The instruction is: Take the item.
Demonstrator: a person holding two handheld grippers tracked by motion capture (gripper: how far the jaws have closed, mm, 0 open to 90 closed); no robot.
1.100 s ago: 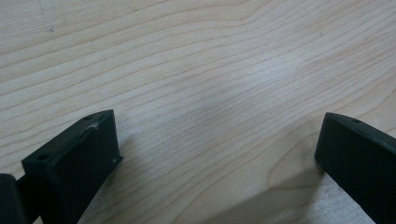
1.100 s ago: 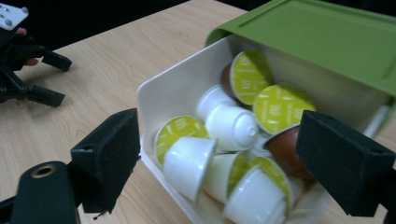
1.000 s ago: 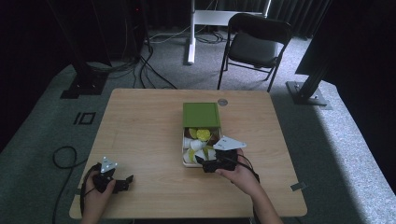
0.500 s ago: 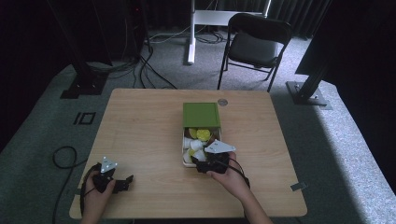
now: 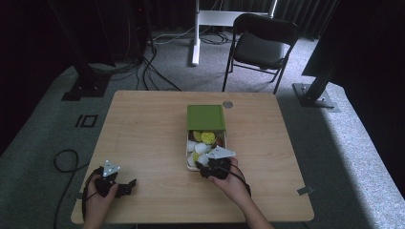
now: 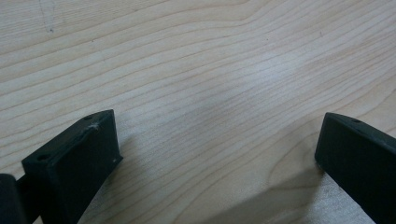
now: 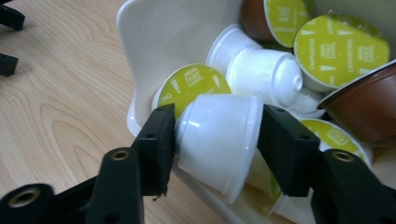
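The white capsule (image 7: 217, 140) was a smooth, glossy plastic cup, tapered, with a flanged rim, and lay on its side at the near end of the tray (image 7: 154, 32), over its near rim. The right gripper (image 7: 215, 144) had just been closing its fingers, and their black pads pressed on the capsule's two sides, pinching it. The tray was a cream, round-cornered plastic container near the middle of the tabletop (image 5: 143, 138), with a green lid (image 5: 205, 117) over its far end. It held further capsules, white and brown, several with lime-green foil tops. The tabletop was pale wood-grain laminate. The left gripper (image 6: 217, 154) rested near the near left corner, its matte black fingers spread wide over bare wood.
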